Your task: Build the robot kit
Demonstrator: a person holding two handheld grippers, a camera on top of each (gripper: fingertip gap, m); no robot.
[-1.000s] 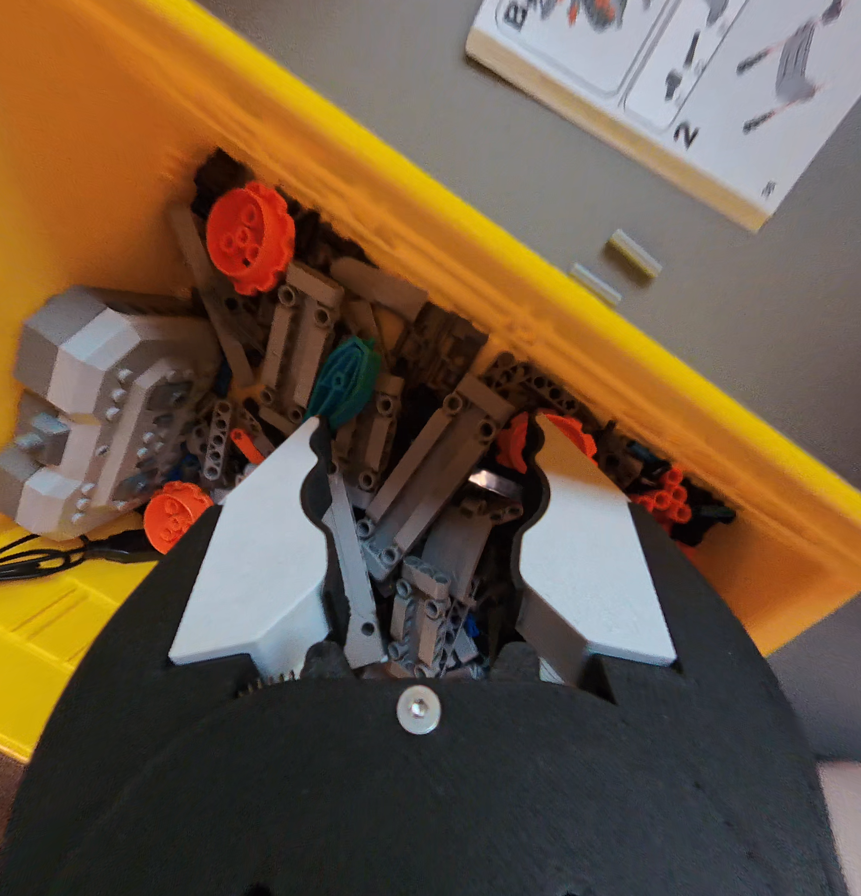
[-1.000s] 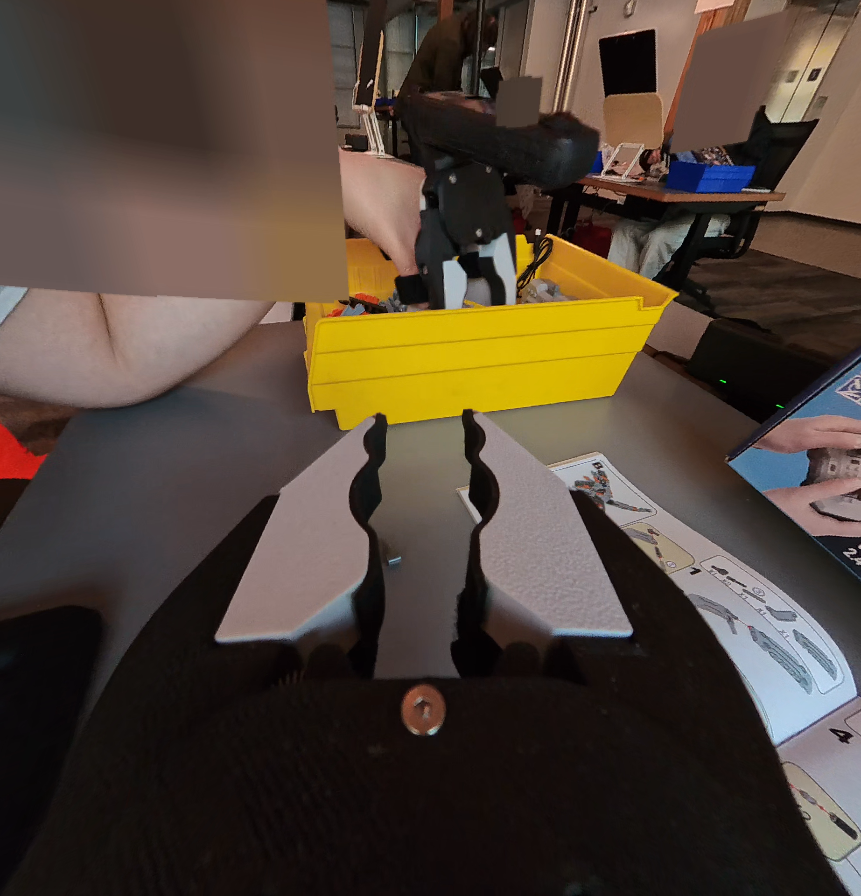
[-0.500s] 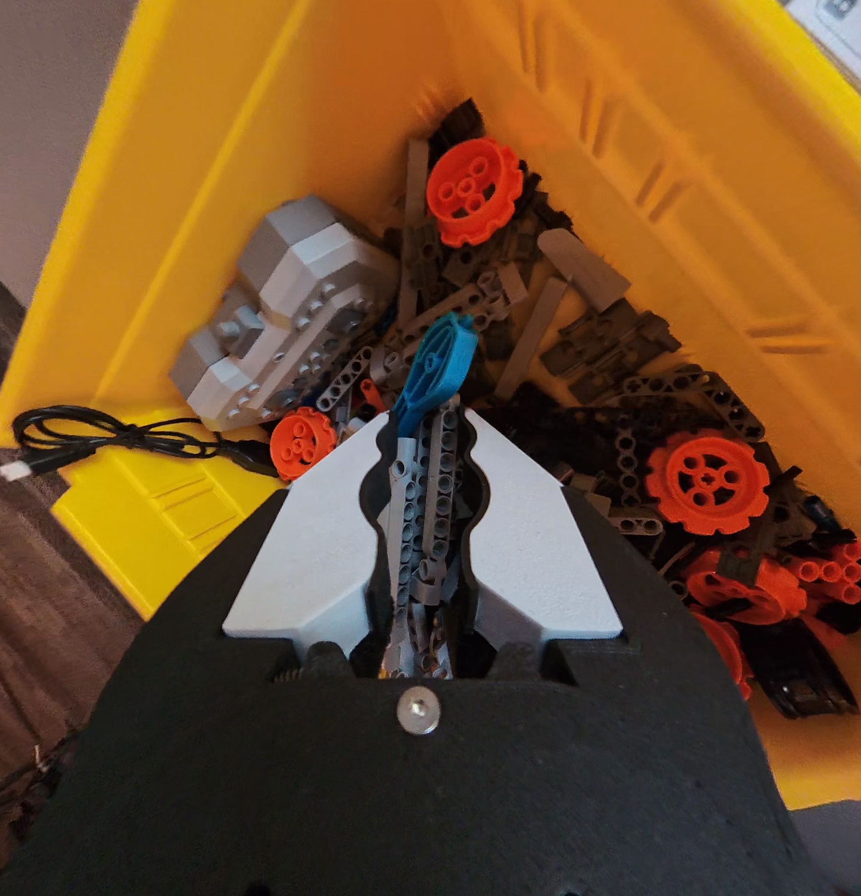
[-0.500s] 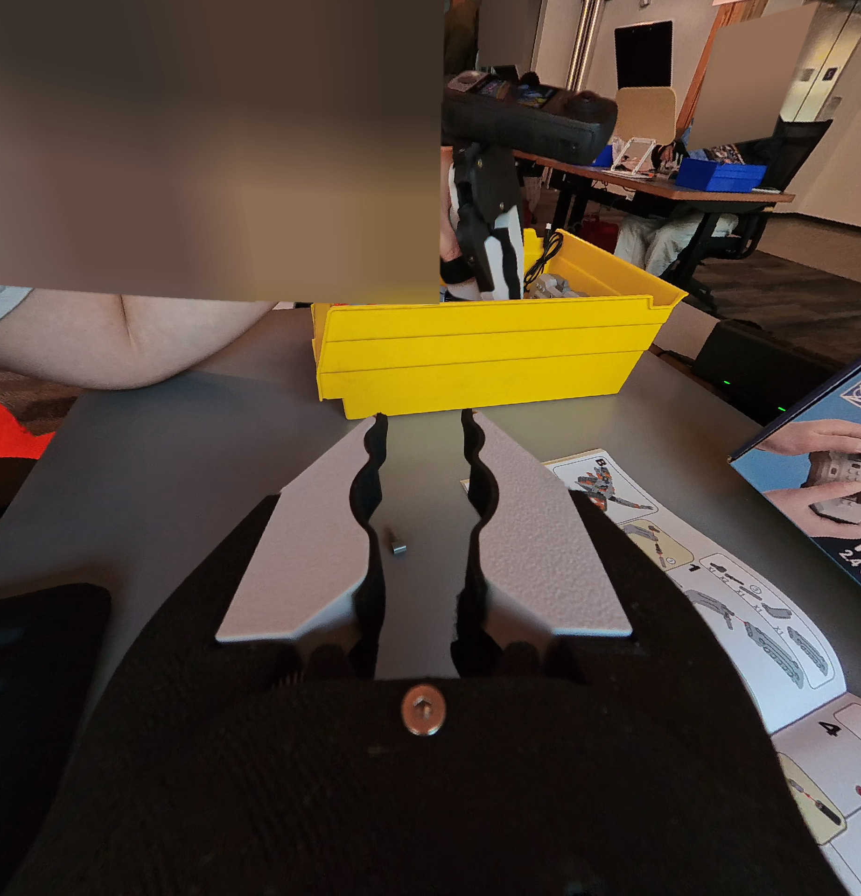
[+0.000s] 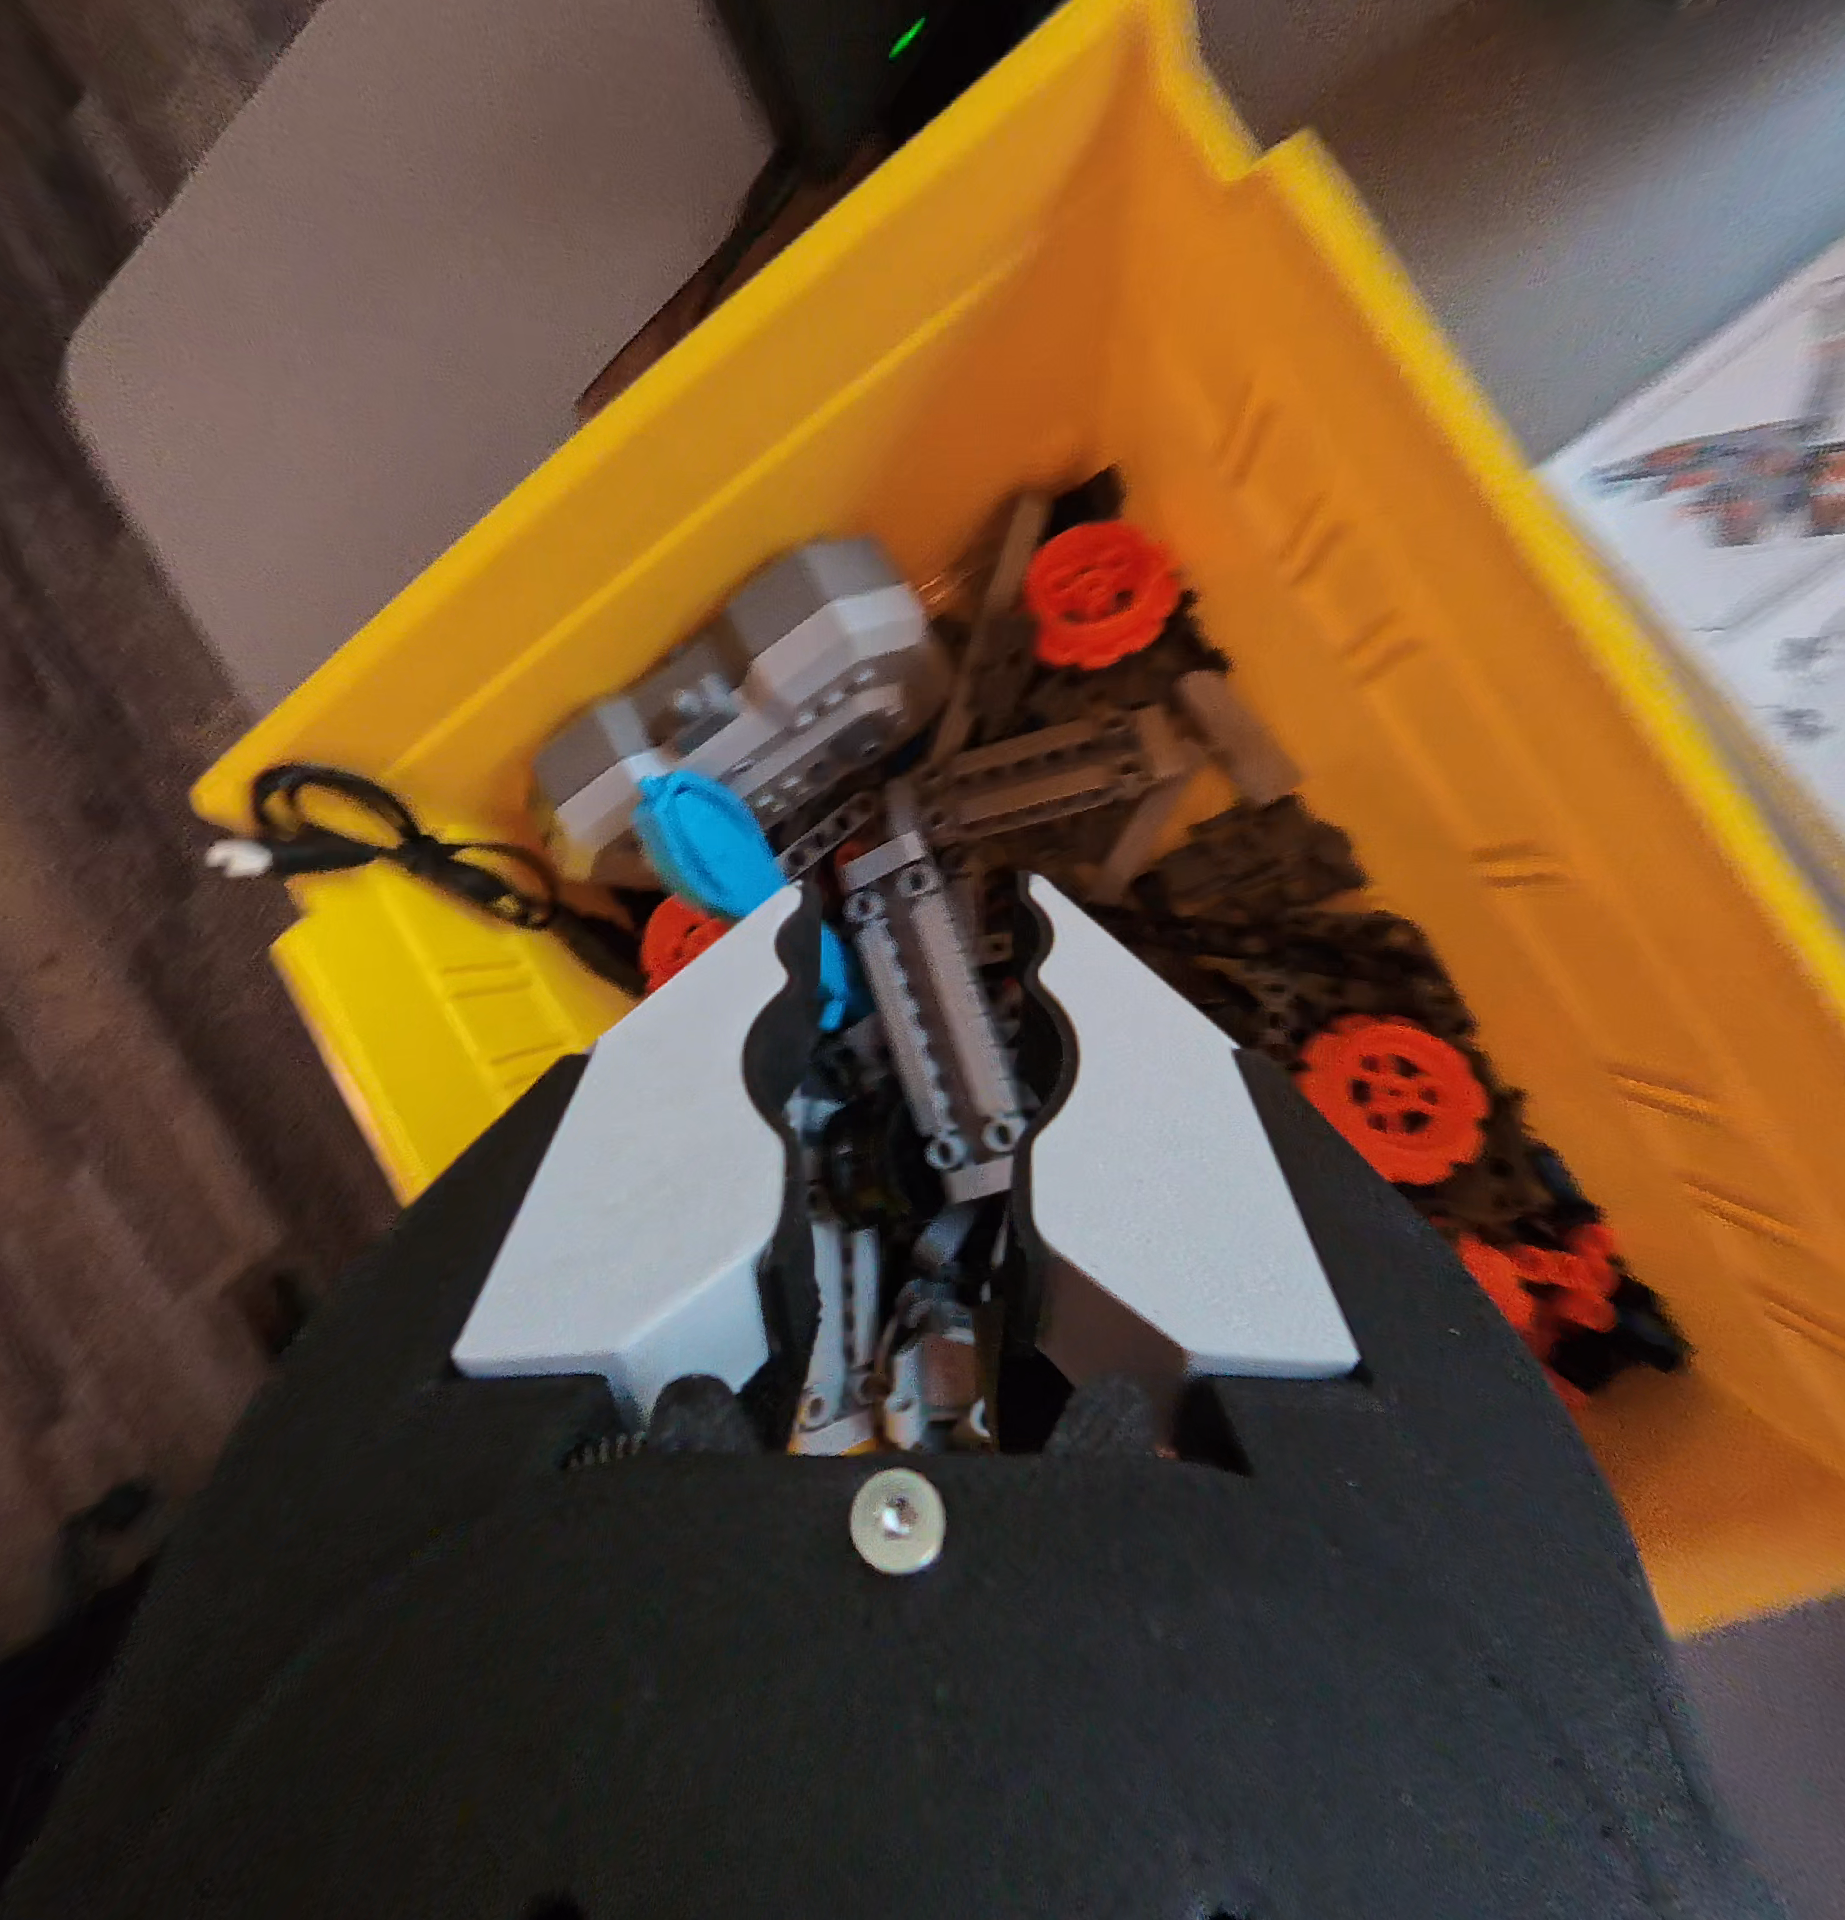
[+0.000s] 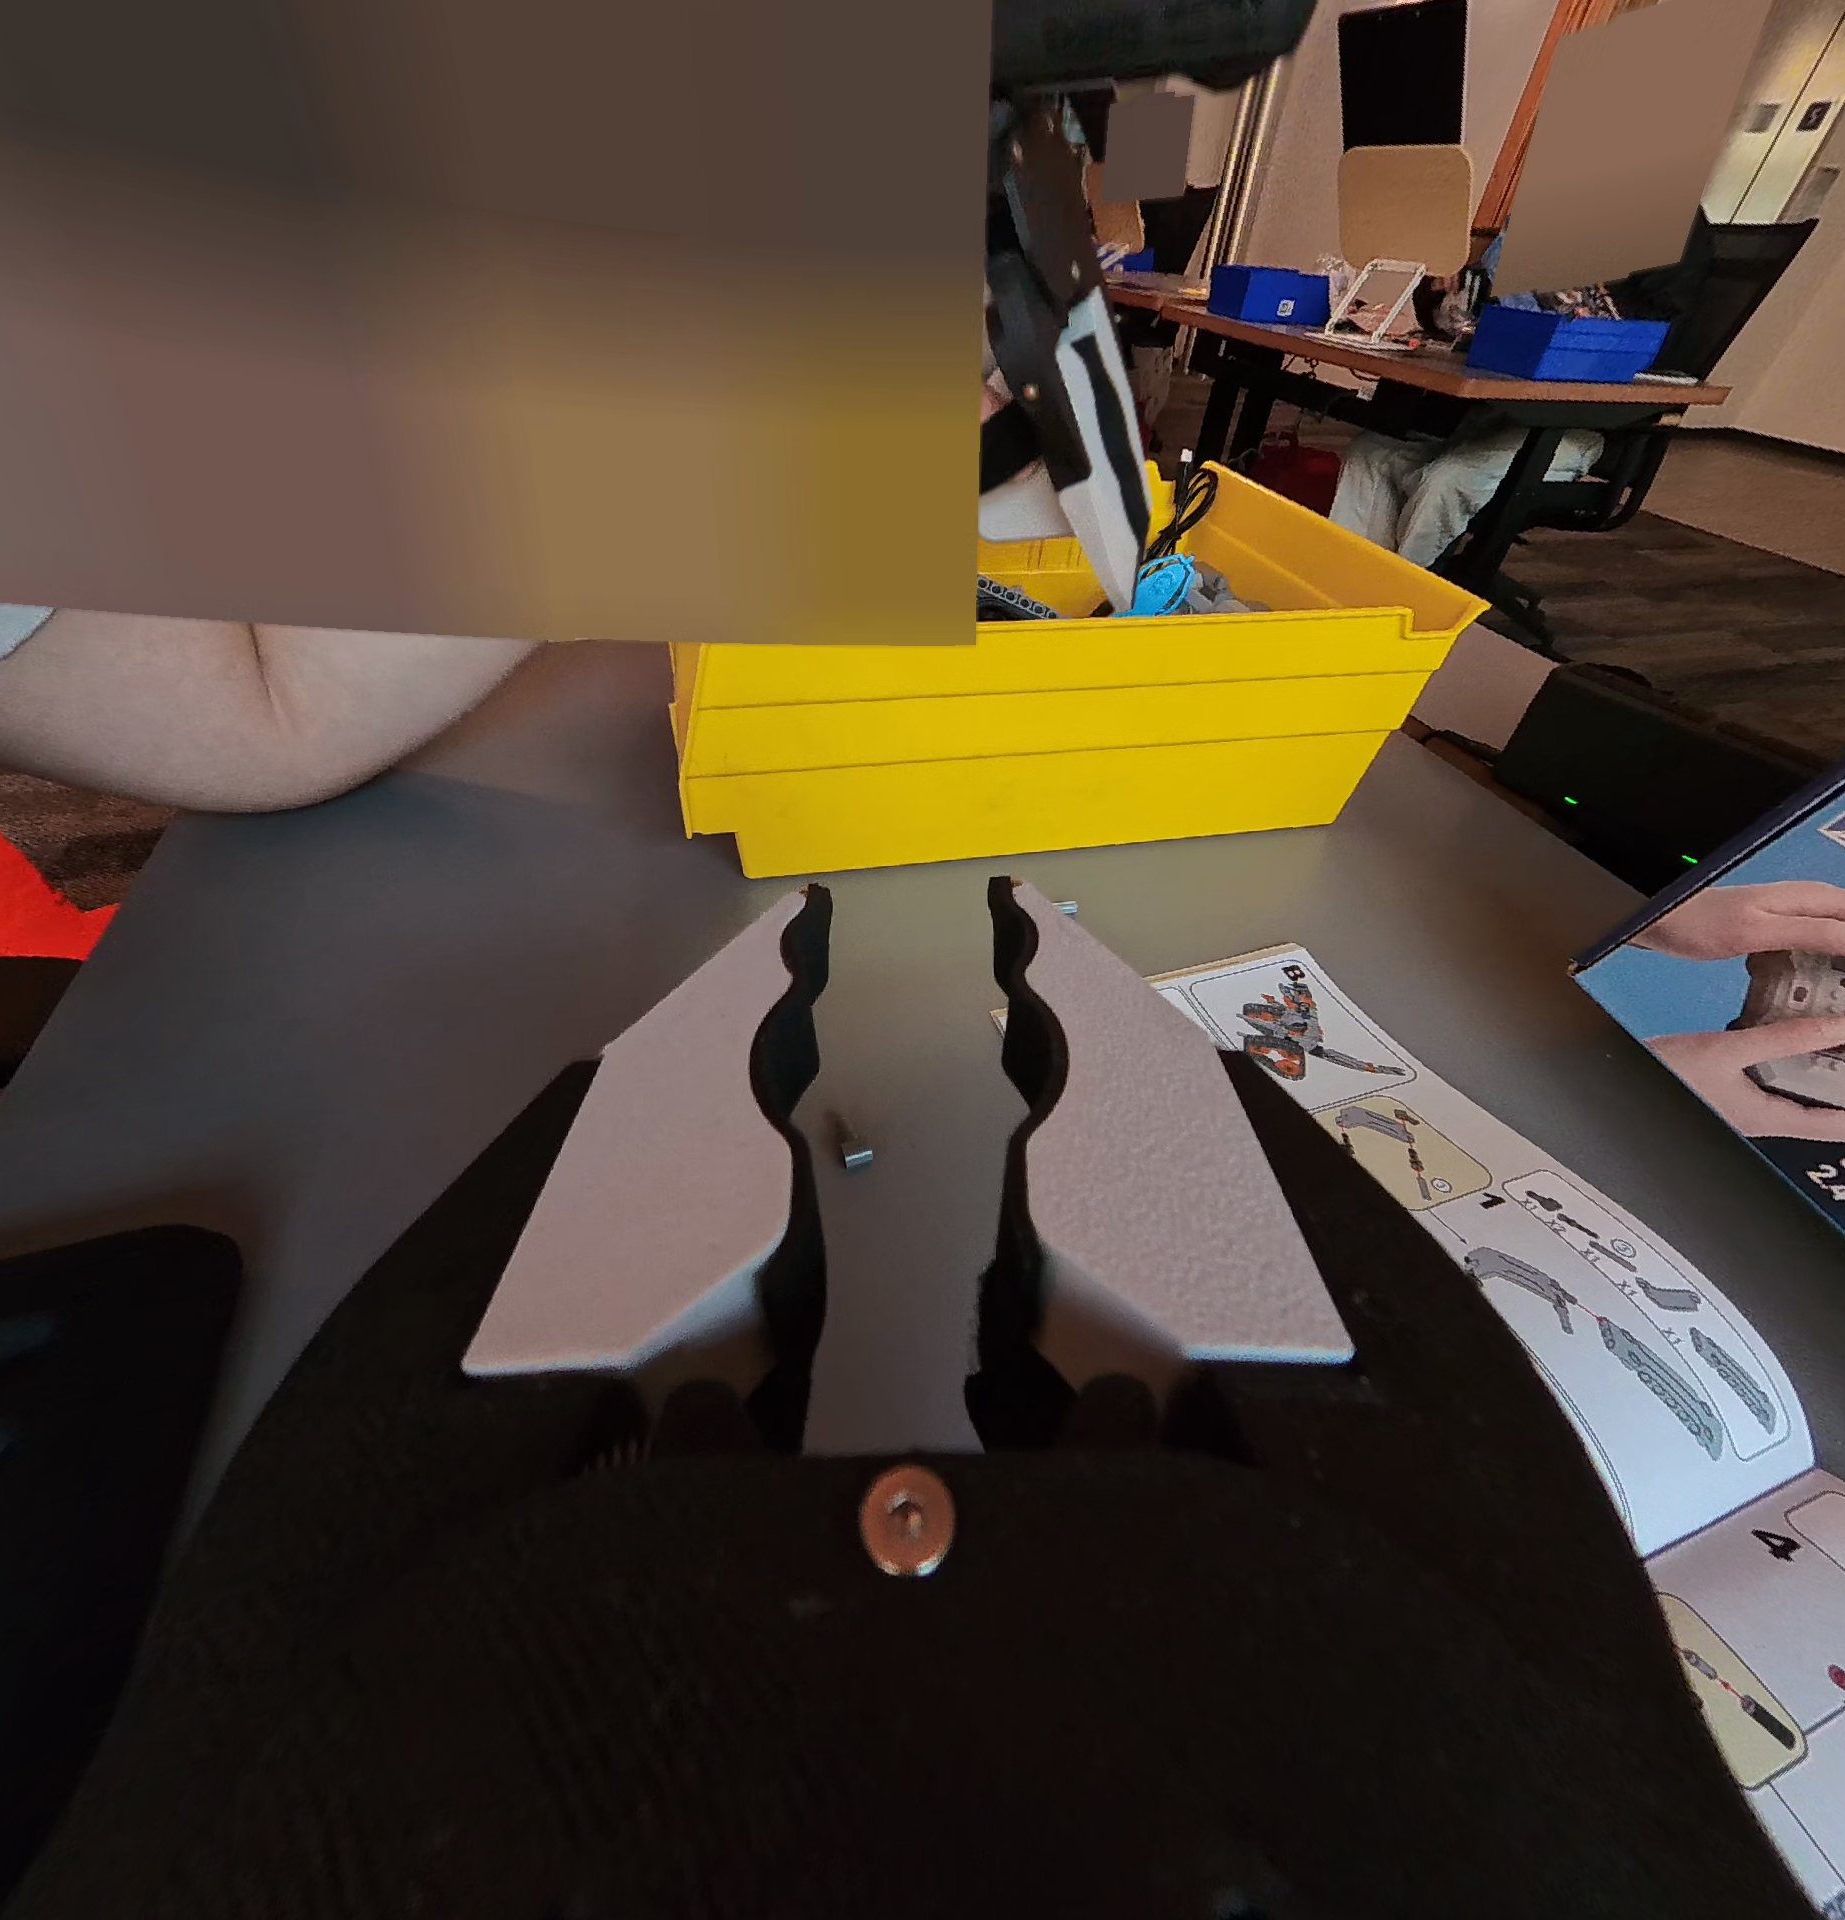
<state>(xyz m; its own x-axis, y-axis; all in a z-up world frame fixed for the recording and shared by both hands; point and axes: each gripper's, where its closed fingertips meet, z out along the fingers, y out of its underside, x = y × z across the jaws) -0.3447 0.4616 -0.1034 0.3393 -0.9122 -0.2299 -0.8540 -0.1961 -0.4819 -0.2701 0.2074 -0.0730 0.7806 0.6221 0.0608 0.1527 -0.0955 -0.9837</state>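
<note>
My left gripper (image 5: 915,888) is shut on a grey studded beam assembly (image 5: 933,1029) with a blue round part (image 5: 705,842) on its far end. It holds this above the yellow bin (image 5: 1313,468) of loose parts. In the right wrist view the left gripper (image 6: 1094,457) is tilted over the bin (image 6: 1053,748), with the blue part (image 6: 1162,587) at its tip. My right gripper (image 6: 905,899) is open and empty, low over the grey table. A small grey pin (image 6: 853,1143) lies on the table between its fingers.
The bin holds a grey motor block (image 5: 793,665), orange wheels (image 5: 1100,592) and dark beams; a black cable (image 5: 378,842) hangs over its end. An instruction booklet (image 6: 1520,1247) and a blue box (image 6: 1780,997) lie right of my right gripper. A person's arm (image 6: 222,717) rests at the left. Across from one pair of fingers to the other is roughly 25 cm.
My left gripper closed on the grey beam assembly in the bin, then lifted and swung it up over the bin. My right gripper stayed open and shifted slightly forward over the pin.
</note>
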